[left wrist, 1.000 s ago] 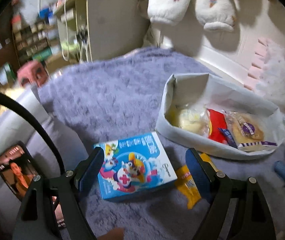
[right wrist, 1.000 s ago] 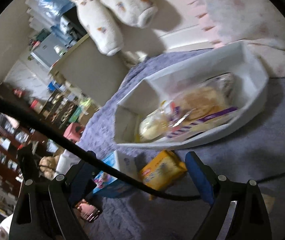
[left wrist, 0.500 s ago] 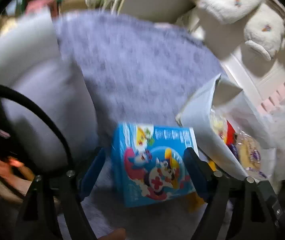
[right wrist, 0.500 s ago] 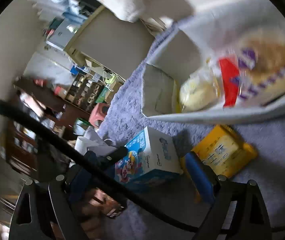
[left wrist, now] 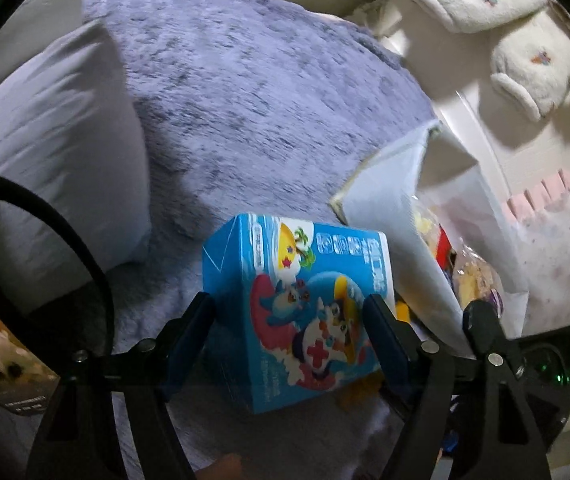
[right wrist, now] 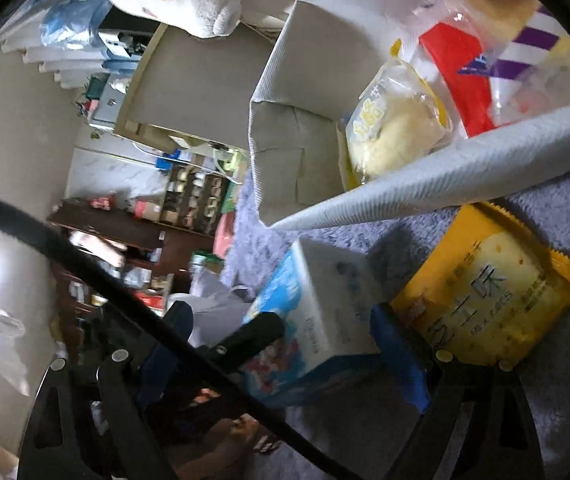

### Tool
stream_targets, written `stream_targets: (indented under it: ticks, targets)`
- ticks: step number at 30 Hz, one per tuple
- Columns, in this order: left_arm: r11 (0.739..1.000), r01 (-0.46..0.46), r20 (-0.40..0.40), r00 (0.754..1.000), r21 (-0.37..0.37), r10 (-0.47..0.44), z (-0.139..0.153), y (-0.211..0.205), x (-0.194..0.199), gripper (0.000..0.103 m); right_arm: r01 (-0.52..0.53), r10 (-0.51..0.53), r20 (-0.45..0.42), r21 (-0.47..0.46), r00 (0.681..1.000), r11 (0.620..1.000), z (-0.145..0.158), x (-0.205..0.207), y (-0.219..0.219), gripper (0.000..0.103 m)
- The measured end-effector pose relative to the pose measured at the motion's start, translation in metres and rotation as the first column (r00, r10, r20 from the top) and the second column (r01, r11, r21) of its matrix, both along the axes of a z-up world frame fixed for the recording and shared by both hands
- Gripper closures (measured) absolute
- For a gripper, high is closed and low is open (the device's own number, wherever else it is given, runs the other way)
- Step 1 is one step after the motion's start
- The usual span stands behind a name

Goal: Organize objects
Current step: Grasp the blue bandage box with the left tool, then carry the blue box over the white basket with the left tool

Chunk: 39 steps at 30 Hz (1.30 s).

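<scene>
A blue cartoon-printed box (left wrist: 305, 312) sits between the fingers of my left gripper (left wrist: 291, 340), which close on its two sides; it looks tilted up off the purple blanket (left wrist: 245, 80). The box also shows in the right wrist view (right wrist: 317, 312). A yellow snack packet (right wrist: 493, 292) lies on the blanket by the white fabric bin (right wrist: 445, 176). My right gripper (right wrist: 281, 356) is open and empty, its right finger beside the yellow packet. The bin (left wrist: 389, 216) holds wrapped buns and a red packet.
A grey pillow (left wrist: 53, 152) lies left of the box. Plush white toys (left wrist: 517, 40) hang on the wall behind the bin. A black cable (right wrist: 125, 292) crosses the right wrist view. Shelves and a cabinet (right wrist: 189, 92) stand beyond the bed.
My left gripper has moved in around the blue box and closed on it, and the box now looks tilted up. My right gripper has come lower and closer to the yellow packet and bin.
</scene>
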<state>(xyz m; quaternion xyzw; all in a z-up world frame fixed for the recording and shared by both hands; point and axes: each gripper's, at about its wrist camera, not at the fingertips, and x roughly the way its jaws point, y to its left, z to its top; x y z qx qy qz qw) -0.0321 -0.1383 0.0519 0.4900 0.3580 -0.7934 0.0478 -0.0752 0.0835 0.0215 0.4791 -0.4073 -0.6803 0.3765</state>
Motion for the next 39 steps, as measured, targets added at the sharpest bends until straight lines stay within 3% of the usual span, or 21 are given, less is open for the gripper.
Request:
stream_targets:
  ticks: [5, 9, 14, 17, 19, 21, 24, 29, 33, 36, 39]
  targets:
    - [0.998, 0.040, -0.021, 0.999, -0.042, -0.041, 0.016, 0.011, 0.004, 0.029, -0.003, 0.005, 0.048, -0.045, 0.999, 0.999, 0.006, 0.008, 0.012, 0.014]
    - [0.994, 0.088, -0.099, 0.991, -0.064, -0.094, 0.042, 0.028, 0.011, 0.029, 0.032, -0.032, -0.010, -0.028, 0.999, 0.999, 0.039, 0.024, 0.033, 0.014]
    - [0.975, 0.222, -0.239, 0.946, -0.018, -0.220, 0.066, 0.060, 0.017, 0.030, 0.078, -0.079, -0.032, -0.037, 0.996, 0.996, 0.075, 0.047, 0.071, 0.019]
    - [0.958, 0.250, -0.269, 0.922, -0.141, -0.280, 0.070, 0.085, 0.018, 0.030, 0.150, -0.149, -0.019, 0.050, 0.989, 0.987, 0.090, 0.054, 0.090, 0.019]
    - [0.932, 0.242, -0.252, 0.916, -0.271, -0.311, 0.067, 0.102, 0.014, 0.030, 0.158, -0.158, -0.009, 0.101, 0.987, 0.982, 0.092, 0.055, 0.093, 0.019]
    - [0.887, 0.227, -0.224, 0.915, -0.402, -0.336, 0.063, 0.118, 0.014, 0.030, 0.169, -0.170, -0.009, 0.142, 0.985, 0.975, 0.093, 0.054, 0.094, 0.019]
    - [0.847, 0.225, -0.197, 0.914, -0.481, -0.355, 0.061, 0.127, 0.015, 0.030, 0.178, -0.175, -0.034, 0.199, 0.984, 0.964, 0.092, 0.054, 0.093, 0.019]
    - [0.880, 0.233, -0.237, 0.906, -0.413, -0.351, 0.064, 0.117, 0.017, 0.029, 0.182, -0.181, -0.026, 0.230, 0.983, 0.956, 0.084, 0.051, 0.092, 0.018]
    - [0.888, 0.270, -0.278, 0.881, -0.371, -0.383, 0.067, 0.118, 0.020, 0.029, 0.220, -0.216, -0.041, 0.226, 0.976, 0.949, 0.092, 0.051, 0.103, 0.019]
    - [0.887, 0.381, -0.364, 0.812, -0.262, -0.456, 0.073, 0.126, 0.026, 0.029, 0.282, -0.270, -0.080, 0.228, 0.959, 0.932, 0.105, 0.055, 0.119, 0.019]
    - [0.842, 0.521, -0.438, 0.731, -0.138, -0.524, 0.074, 0.142, 0.029, 0.029, 0.358, -0.339, -0.118, 0.243, 0.933, 0.901, 0.117, 0.059, 0.138, 0.019]
